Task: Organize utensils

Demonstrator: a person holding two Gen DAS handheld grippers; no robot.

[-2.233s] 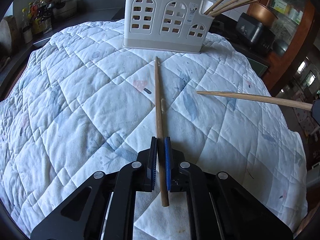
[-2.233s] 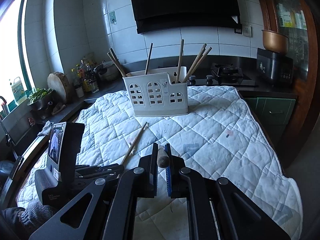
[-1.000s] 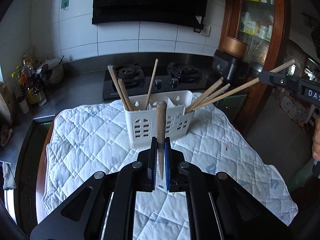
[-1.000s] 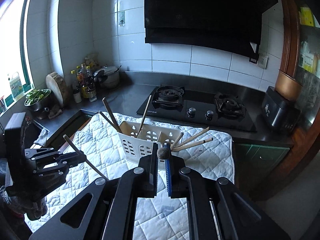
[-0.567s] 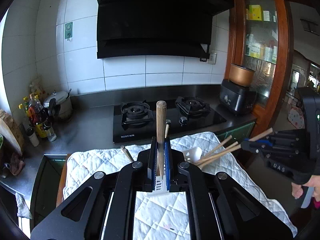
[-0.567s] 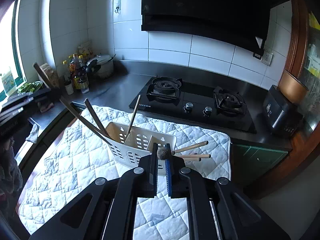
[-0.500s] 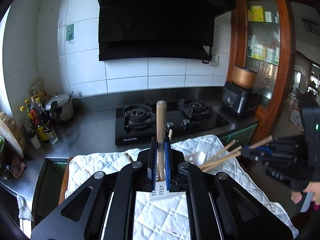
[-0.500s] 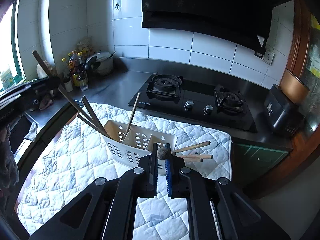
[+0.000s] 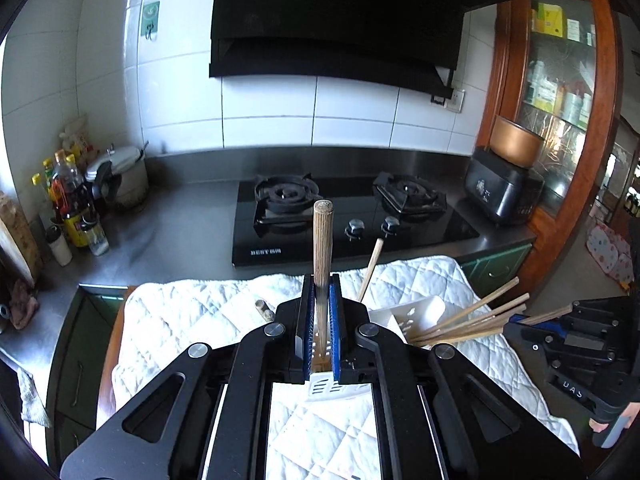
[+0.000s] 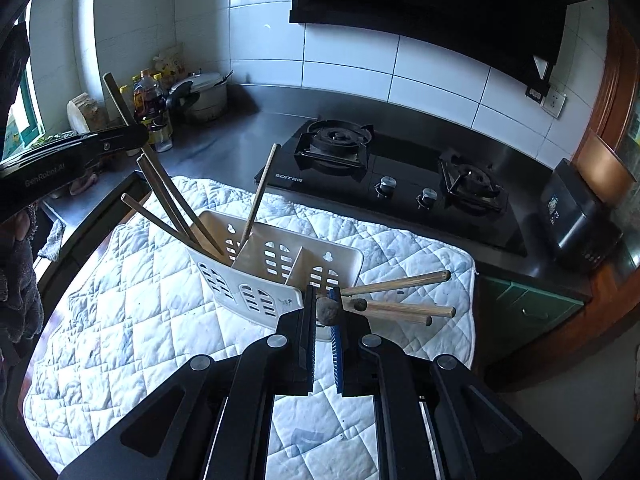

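The left claw (image 9: 322,320), at lower centre, is clamped on an upright chopstick (image 9: 322,248). The right claw (image 10: 324,316) grips another chopstick (image 10: 328,311) end-on. The white utensil holder (image 10: 256,280) stands mid-frame on the quilted bench (image 10: 120,300), holding more chopsticks (image 10: 400,308).

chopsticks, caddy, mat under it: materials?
Chopstick in the left hand-held gripper: wood or bamboo, matte, visible grain. Caddy: off-white moulded plastic by its slotted cut-outs, slight sheen. Mat: quilted fabric, white with faint prints, stitched in diamonds.
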